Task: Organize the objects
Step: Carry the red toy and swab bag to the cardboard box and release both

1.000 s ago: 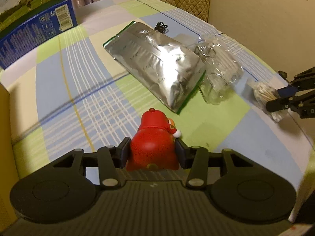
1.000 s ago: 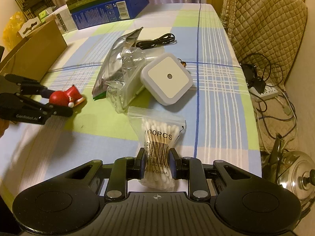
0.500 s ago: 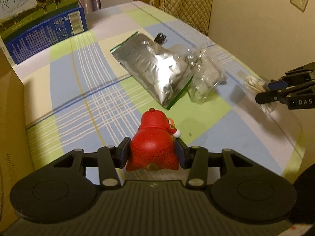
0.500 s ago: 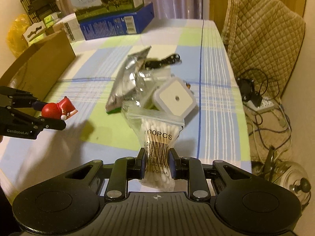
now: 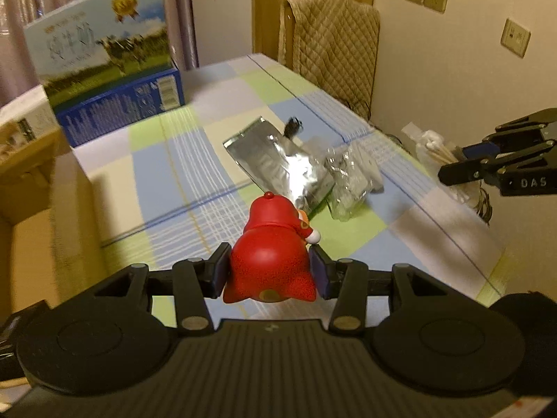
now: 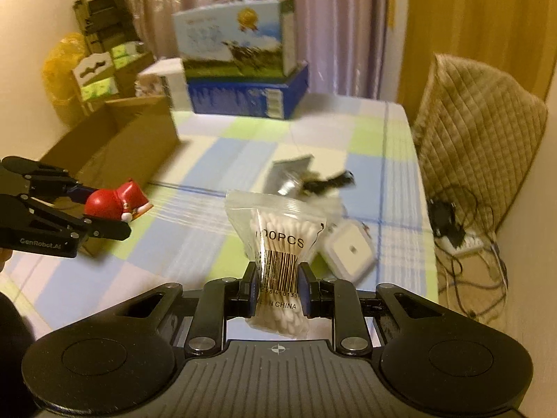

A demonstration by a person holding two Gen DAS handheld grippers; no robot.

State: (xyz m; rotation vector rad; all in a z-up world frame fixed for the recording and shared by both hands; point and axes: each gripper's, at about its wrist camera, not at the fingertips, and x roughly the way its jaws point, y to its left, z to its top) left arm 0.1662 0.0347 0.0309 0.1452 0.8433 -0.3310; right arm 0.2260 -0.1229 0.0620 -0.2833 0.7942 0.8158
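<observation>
My left gripper (image 5: 269,273) is shut on a red toy figure (image 5: 269,261) and holds it well above the checked tablecloth (image 5: 181,188). The toy also shows in the right wrist view (image 6: 111,202), close to an open cardboard box (image 6: 115,132). My right gripper (image 6: 277,284) is shut on a clear bag of cotton swabs (image 6: 282,240), lifted off the table. In the left wrist view the right gripper (image 5: 463,170) holds the bag (image 5: 435,149) at the right.
A silver foil pouch (image 5: 278,160), a crumpled clear plastic pack (image 5: 348,181), a black cable (image 6: 330,181) and a white square night light (image 6: 350,250) lie mid-table. A blue milk carton box (image 6: 243,69) stands at the far end. A quilted chair (image 6: 470,132) is on the right.
Both grippers have risen from the table with their objects. The views now tilt up and show the far end of the room.
</observation>
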